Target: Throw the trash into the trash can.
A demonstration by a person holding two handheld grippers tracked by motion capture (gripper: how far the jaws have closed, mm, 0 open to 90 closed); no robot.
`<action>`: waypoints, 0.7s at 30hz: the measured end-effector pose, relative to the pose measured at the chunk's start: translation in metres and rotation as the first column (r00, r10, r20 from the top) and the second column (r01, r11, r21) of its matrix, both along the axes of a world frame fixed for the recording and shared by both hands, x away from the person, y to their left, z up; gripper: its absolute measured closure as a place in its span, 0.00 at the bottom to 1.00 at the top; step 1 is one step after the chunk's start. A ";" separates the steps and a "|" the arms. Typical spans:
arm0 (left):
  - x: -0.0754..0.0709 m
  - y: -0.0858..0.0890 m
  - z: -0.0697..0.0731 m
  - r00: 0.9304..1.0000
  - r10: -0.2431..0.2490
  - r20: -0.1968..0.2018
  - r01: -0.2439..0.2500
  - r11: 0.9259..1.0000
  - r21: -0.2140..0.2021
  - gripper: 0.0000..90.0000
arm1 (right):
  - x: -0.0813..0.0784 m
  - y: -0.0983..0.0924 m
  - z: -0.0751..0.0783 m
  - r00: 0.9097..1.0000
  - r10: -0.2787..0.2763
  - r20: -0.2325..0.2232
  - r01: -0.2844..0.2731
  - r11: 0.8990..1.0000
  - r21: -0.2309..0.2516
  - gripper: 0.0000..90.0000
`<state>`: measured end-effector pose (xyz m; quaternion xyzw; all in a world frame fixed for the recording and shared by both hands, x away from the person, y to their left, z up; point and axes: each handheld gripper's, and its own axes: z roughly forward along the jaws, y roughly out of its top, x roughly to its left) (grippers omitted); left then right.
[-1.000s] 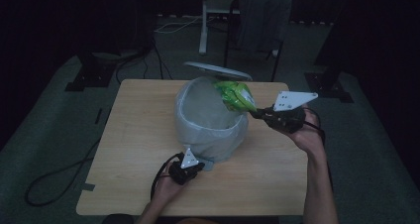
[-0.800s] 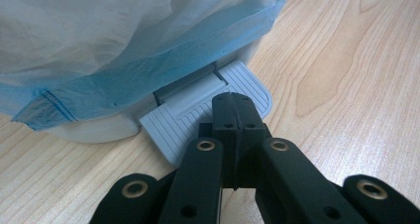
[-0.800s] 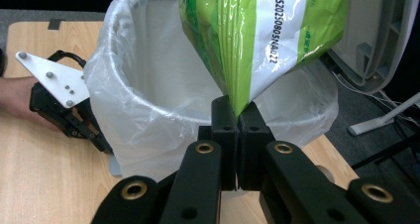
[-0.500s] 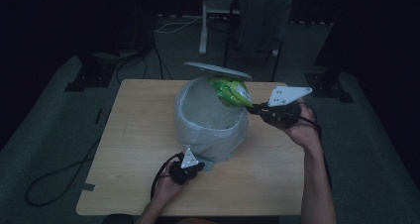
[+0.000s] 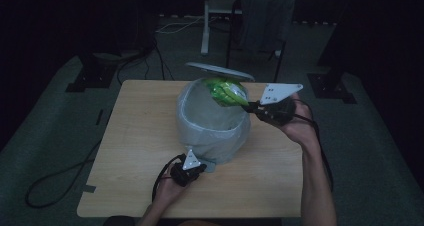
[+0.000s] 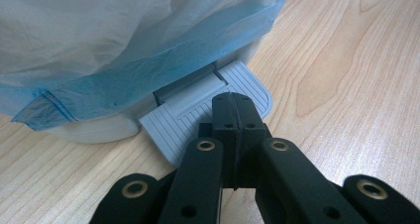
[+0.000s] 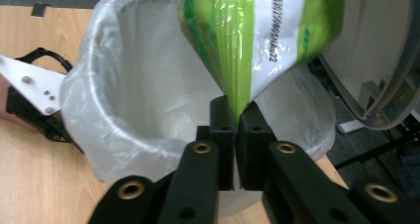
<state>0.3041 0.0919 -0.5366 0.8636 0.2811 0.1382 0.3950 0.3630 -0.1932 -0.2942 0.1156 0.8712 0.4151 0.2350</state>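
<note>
Packet (image 7: pixel 257 40) hangs pinched at its corner in the right gripper (image 7: pixel 236 116), whose jaws have just been opening, above the bin (image 7: pixel 124 130). Left gripper (image 6: pixel 236 116) (closed) presses the pedal (image 6: pixel 198 110); the lid (image 5: pixel 220 71) probably needs that, so hold it down.

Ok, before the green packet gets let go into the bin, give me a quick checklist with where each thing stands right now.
1. Lid up: ok, it stands raised behind the rim.
2. Pedal held down: ok, the left gripper, jaws shut, rests on it.
3. Green packet over the bin mouth: ok, it hangs above the liner.
4. Grip: the right gripper has just been opening; the packet's edge sits between the jaws. Pinched: cannot tell.
5. Room inside the bin: ok, the lined wall looks bare.
</note>
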 end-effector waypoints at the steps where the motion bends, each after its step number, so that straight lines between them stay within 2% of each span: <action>1: 0.000 0.000 0.000 1.000 0.000 0.001 0.000 1.000 0.001 1.00 | 0.000 0.002 0.001 1.000 0.008 -0.004 -0.008 1.000 0.002 0.70; 2: 0.000 0.000 0.000 1.000 0.000 0.001 0.000 1.000 0.001 1.00 | 0.000 0.003 0.001 1.000 0.015 -0.008 -0.015 1.000 0.009 0.65; 4: 0.000 0.000 0.000 1.000 0.000 0.000 0.000 1.000 0.001 1.00 | -0.002 0.004 0.002 1.000 0.023 0.003 -0.023 1.000 0.017 0.66; 7: 0.000 0.000 0.000 1.000 -0.001 0.000 0.001 1.000 0.000 1.00 | -0.003 0.000 0.001 1.000 -0.001 0.013 0.000 0.999 0.036 0.66; 11: 0.000 0.000 0.000 1.000 0.000 -0.002 0.000 1.000 -0.008 1.00 | -0.005 -0.009 -0.001 1.000 -0.019 0.005 0.018 0.998 0.068 0.65; 21: 0.000 0.000 0.000 1.000 0.001 -0.002 -0.001 1.000 -0.009 1.00 | -0.008 -0.022 -0.013 0.999 -0.047 -0.012 0.048 0.995 0.085 0.64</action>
